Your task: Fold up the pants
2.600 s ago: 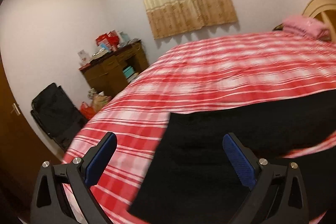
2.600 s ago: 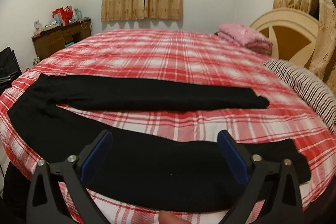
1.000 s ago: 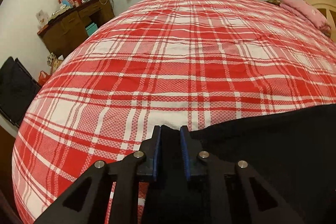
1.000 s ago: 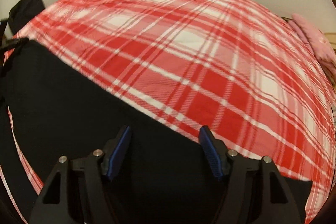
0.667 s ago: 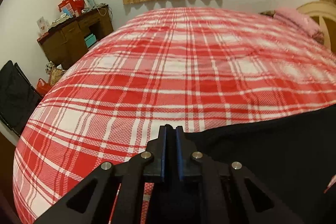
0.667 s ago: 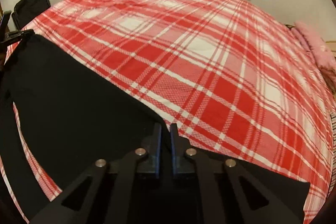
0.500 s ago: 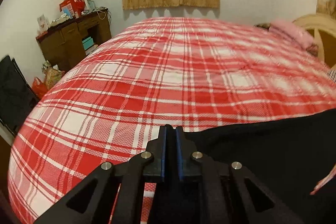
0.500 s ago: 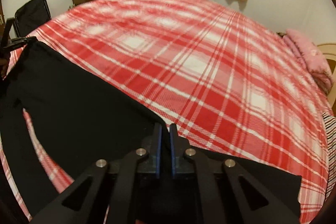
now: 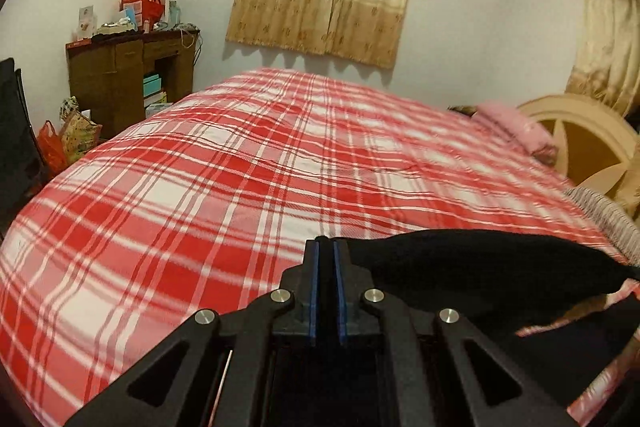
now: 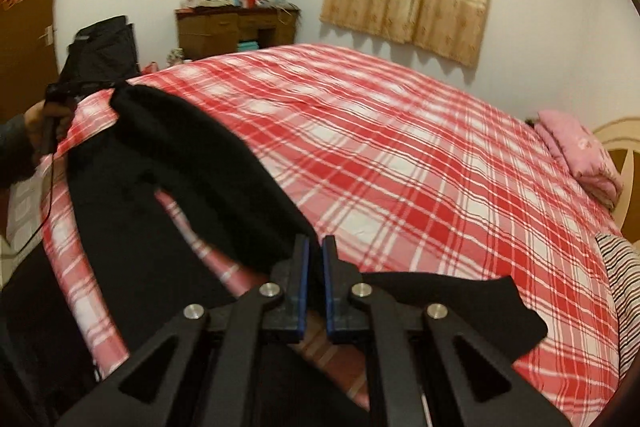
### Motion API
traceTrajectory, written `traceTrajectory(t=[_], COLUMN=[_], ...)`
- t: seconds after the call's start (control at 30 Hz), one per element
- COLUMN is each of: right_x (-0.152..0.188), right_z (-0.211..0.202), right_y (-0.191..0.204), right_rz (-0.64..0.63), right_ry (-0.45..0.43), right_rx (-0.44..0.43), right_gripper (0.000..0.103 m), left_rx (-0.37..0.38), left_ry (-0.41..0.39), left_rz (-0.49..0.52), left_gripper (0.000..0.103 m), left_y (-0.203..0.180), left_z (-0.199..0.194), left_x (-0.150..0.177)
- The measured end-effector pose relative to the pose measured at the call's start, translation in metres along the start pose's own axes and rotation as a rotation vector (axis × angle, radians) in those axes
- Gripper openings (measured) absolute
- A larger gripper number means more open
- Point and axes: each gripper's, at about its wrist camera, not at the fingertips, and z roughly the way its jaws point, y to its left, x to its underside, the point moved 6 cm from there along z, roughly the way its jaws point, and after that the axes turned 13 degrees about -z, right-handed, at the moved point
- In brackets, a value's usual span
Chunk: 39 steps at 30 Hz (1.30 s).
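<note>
The black pants (image 10: 192, 163) lie along the near edge of a bed with a red and white plaid cover (image 10: 400, 163). My left gripper (image 9: 325, 247) is shut on the pants' upper leg (image 9: 480, 263) and holds it lifted off the bed. In the right wrist view it shows at the far left (image 10: 64, 91), pinching the same leg. My right gripper (image 10: 314, 247) is shut on that leg further along, and the cloth hangs in a raised band between the two. The lower leg (image 10: 460, 307) lies flat underneath.
A pink folded blanket (image 10: 580, 155) and a striped pillow (image 10: 624, 267) lie at the bed's right by the wooden headboard (image 9: 584, 139). A cluttered wooden dresser (image 9: 128, 79) and black luggage (image 10: 104, 47) stand at the left wall.
Both grippers closed on the upper leg's edge, then lifted it. The leg now hangs off the bed cover between them, and both views have tilted up toward the wall.
</note>
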Motion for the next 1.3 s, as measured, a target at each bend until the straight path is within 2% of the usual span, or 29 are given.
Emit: traceTrajectory(t=[0.1, 0.37, 0.47, 0.67, 0.9, 0.93, 0.97, 1.0, 1.03, 1.13, 1.3], right_x=[0.021, 0.076, 0.083, 0.077, 0.107, 0.108, 0.109, 0.107, 0.102, 0.083, 0.064], right_z=[-0.003, 0.010, 0.005, -0.018, -0.005, -0.003, -0.002, -0.002, -0.005, -0.010, 0.009], right_y=[0.015, 0.038, 0.043, 0.046, 0.055, 0.054, 0.052, 0.049, 0.046, 0.049, 0.076], right_rz=[-0.007, 0.016, 0.025, 0.039, 0.066, 0.084, 0.099, 0.111, 0.122, 0.069, -0.195], right_ry=[0.008, 0.117, 0.122, 0.078, 0.152, 0.156, 0.157, 0.154, 0.136, 0.096, 0.147], right_rx=[-0.021, -0.052, -0.050, -0.045, -0.071, -0.080, -0.073, -0.057, -0.054, -0.034, 0.024], right_gripper=[0.009, 0.008, 0.007, 0.002, 0.002, 0.008, 0.018, 0.049, 0.066, 0.065, 0.063], left_rx=[0.021, 0.006, 0.009, 0.018, -0.002, 0.001, 0.003, 0.002, 0.001, 0.002, 0.002], left_ry=[-0.001, 0.037, 0.027, -0.003, 0.042, 0.040, 0.038, 0.037, 0.036, 0.034, 0.032], left_rz=[-0.006, -0.012, -0.014, -0.022, -0.054, -0.061, -0.065, -0.063, -0.059, -0.048, -0.044], left_gripper=[0.005, 0.005, 0.005, 0.004, 0.004, 0.004, 0.004, 0.004, 0.004, 0.004, 0.004], left_y=[0.010, 0.035, 0.037, 0.042, 0.055, 0.056, 0.056, 0.055, 0.055, 0.051, 0.049], left_z=[-0.019, -0.035, -0.044, -0.057, -0.046, -0.046, -0.047, -0.047, -0.047, -0.049, -0.050], left_x=[0.022, 0.071, 0.076, 0.077, 0.096, 0.097, 0.096, 0.096, 0.096, 0.094, 0.095])
